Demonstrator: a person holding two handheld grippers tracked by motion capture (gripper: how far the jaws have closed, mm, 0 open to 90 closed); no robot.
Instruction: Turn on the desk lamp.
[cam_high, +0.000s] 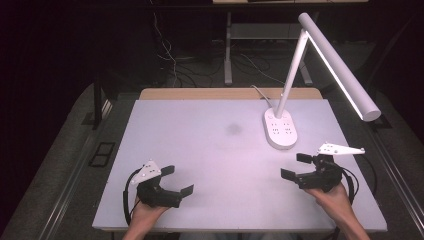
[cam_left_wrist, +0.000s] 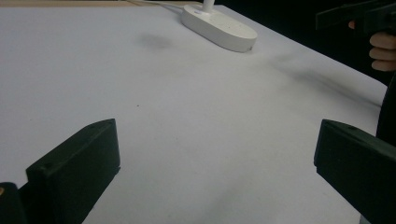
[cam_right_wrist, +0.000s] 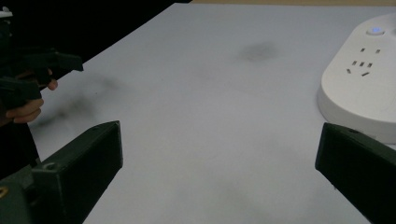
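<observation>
My left gripper (cam_high: 178, 181) rests near the front left of the white table (cam_high: 215, 150), held by a hand, open with nothing between its jaws. In its own view the left gripper (cam_left_wrist: 217, 168) has both black jaws wide apart over bare tabletop. My right gripper (cam_high: 296, 166) sits at the front right, also open and empty, pointing left toward the table's middle. In the right gripper view, the right gripper (cam_right_wrist: 219, 168) has its jaws spread, and the far jaw lies close to the lamp base (cam_right_wrist: 362, 88).
A white desk lamp (cam_high: 320, 55) stands at the back right on an oval base (cam_high: 280, 129) with socket holes; its lit bar reaches over the right edge. A faint dark smudge (cam_high: 233, 129) marks the table's middle. Cables lie on the floor behind.
</observation>
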